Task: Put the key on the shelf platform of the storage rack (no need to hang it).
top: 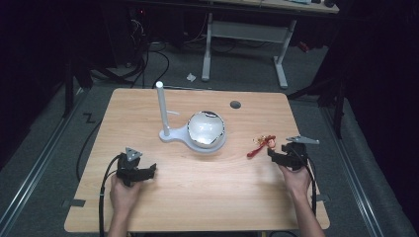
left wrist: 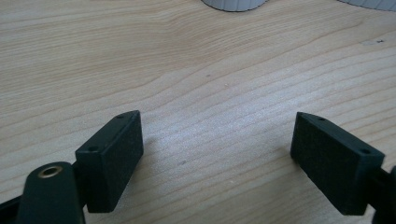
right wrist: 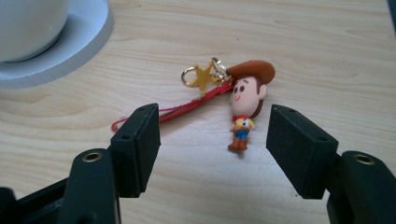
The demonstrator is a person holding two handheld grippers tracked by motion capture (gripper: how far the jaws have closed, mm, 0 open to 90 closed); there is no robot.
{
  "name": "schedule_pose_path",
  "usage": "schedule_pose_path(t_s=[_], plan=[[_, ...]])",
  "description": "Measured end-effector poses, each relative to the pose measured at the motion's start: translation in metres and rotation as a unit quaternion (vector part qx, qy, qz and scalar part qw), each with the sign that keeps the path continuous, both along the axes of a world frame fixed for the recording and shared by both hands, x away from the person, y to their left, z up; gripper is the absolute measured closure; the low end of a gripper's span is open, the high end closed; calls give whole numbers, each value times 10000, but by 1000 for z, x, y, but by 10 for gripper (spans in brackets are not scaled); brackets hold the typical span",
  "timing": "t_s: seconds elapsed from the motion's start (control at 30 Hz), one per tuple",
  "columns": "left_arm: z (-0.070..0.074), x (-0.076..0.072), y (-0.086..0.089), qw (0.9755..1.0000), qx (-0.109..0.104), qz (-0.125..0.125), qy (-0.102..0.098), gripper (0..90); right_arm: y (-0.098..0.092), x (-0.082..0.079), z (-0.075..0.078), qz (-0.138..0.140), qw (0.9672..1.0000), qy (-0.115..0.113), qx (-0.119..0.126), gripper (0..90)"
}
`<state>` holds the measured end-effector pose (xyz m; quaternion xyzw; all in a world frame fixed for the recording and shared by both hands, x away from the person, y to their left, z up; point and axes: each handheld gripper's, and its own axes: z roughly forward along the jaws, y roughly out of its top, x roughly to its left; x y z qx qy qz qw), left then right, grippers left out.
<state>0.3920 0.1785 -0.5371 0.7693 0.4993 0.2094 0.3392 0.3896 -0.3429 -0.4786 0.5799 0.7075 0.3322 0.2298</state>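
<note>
One cowboy keychain is seen lying just beyond the released right gripper, its cord running toward the white stand.

The keychain is a small cowboy figure with a brown hat, big head, yellow shirt and blue trousers, joined to a gold star charm, a gold ring and a red cord. It lies flat on the desk at its right side, free, the cord trailing away from the figure's head.
</note>
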Motion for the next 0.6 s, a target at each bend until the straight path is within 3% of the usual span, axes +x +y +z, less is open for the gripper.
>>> schedule_pose_path(t_s=[0.1,0.4,0.5,0.6], plan=[[0,0,0,10000,2,-9,1,175,2,4,1,-22,9999,-5,-153,347],[0,0,0,10000,3,-12,0,175,0,21,1,-162,9998,133,-52,317],[0,0,0,10000,16,-21,8,175,4,29,-1,-187,9989,240,-360,311],[0,0,0,10000,19,-21,7,176,5,35,-4,-207,9988,297,-343,301]])
